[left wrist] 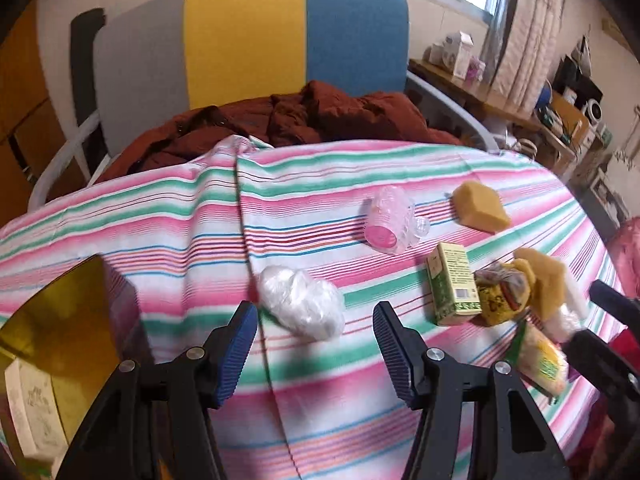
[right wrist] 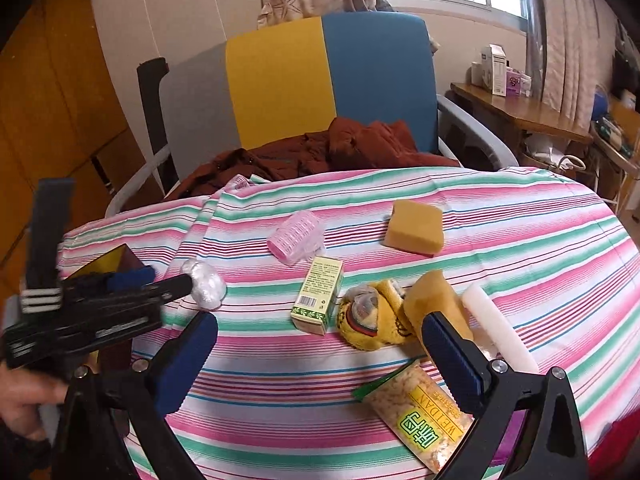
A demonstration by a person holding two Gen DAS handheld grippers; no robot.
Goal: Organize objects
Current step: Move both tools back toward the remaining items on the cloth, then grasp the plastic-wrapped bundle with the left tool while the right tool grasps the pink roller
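From the left wrist camera, your left gripper (left wrist: 314, 340) hovers with its blue-padded jaws spread wide, holding nothing. Just past the fingertips, roughly between them, lies a crumpled clear plastic bag (left wrist: 300, 306) on the striped cloth (left wrist: 160, 220). Farther off rest a pink hair roller (left wrist: 390, 222) on its side and a yellow sponge (left wrist: 480, 206). To the right, a green box (left wrist: 452, 284) lies beside a yellow plush toy (left wrist: 502, 294). A gold-lined box (left wrist: 60, 328) sits at the lower left.

From the right wrist camera, your right gripper (right wrist: 320, 356) is also spread open and empty, above the cloth. A snack packet (right wrist: 424, 412) lies near its right finger, partly behind it. Ahead are the green box (right wrist: 318, 296), the plush toy (right wrist: 372, 316), a second sponge (right wrist: 434, 300) and a white bar (right wrist: 498, 328) touching it. Your left gripper (right wrist: 172, 280) shows at the left edge, its tip by the plastic bag (right wrist: 204, 284).
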